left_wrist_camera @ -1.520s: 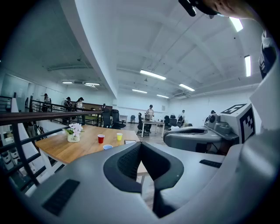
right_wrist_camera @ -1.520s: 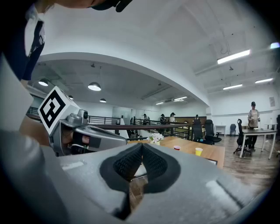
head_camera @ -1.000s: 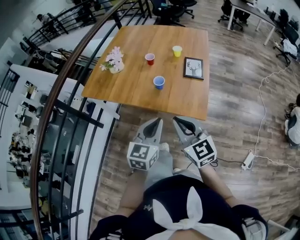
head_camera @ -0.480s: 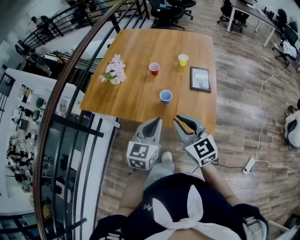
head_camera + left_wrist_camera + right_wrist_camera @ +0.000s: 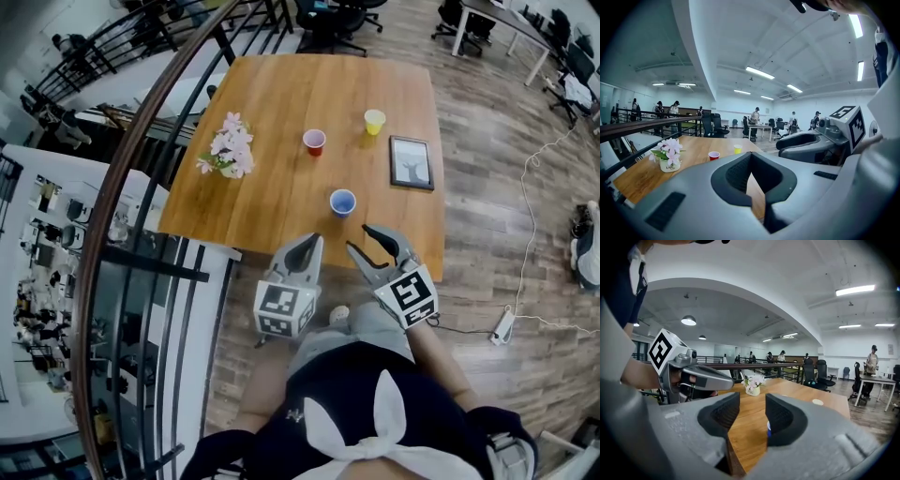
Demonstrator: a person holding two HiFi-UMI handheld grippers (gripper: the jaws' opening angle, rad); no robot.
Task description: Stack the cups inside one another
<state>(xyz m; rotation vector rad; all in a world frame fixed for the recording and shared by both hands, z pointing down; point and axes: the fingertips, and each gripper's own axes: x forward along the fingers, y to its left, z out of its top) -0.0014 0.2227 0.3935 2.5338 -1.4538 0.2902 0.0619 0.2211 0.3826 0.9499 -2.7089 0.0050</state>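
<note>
left gripper (image 5: 313, 242) fingers closed, empty, right gripper (image 5: 359, 237) fingers just opening, part-open, nothing between, blue cup (image 5: 343, 202) just ahead on worktop (image 5: 281, 178)

The left gripper (image 5: 310, 244) and the right gripper (image 5: 362, 239) are grey with black ribbed pads (image 5: 723, 414). Each has a white cube (image 5: 284, 312) with black square markers. The person wears a dark top (image 5: 339, 386), white ties (image 5: 377, 412) and grey trousers (image 5: 323, 330).

Three cups: one red cup (image 5: 314, 142), one yellow cup (image 5: 375, 121), one blue cup (image 5: 343, 202); one framed picture (image 5: 412, 162); one pot of pink flowers (image 5: 230, 155). One wooden table (image 5: 281, 103) holds all five things.
</note>
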